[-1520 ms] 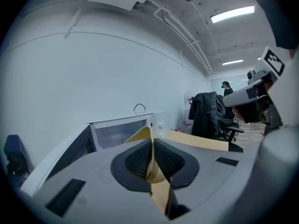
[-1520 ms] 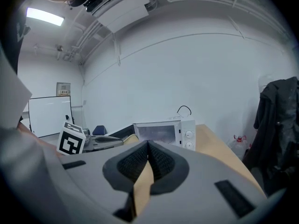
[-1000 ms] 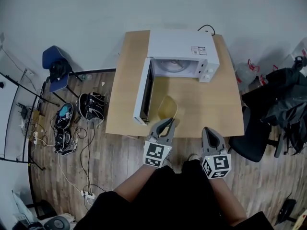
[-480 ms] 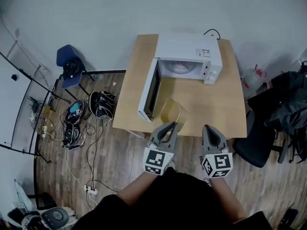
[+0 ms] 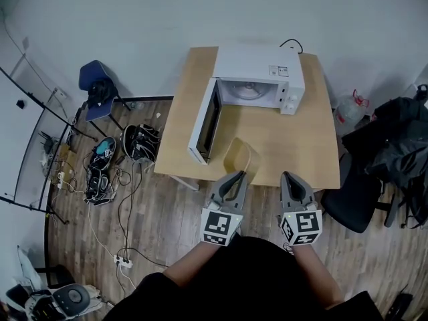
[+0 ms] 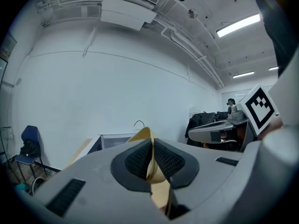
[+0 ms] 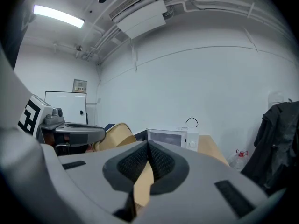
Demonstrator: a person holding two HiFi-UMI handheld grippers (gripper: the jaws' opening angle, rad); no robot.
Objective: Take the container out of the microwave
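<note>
**Container out, held over the table edge**

I see plank floor (image 5: 134,233) strewn with cables (image 5: 124,209), then the pale wooden table (image 5: 301,152) near the white wall. The white microwave (image 5: 257,69) sits at the table's back, its door (image 5: 204,120) swung open. My left gripper (image 5: 235,176) pinches the yellowish container (image 5: 239,156) by its wall, above the table's near edge. My right gripper (image 5: 289,177) is alongside, jaws pressed together, empty.

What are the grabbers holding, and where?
The left gripper pinches the yellowish container by its near wall; the right gripper, jaws shut, holds nothing.
</note>
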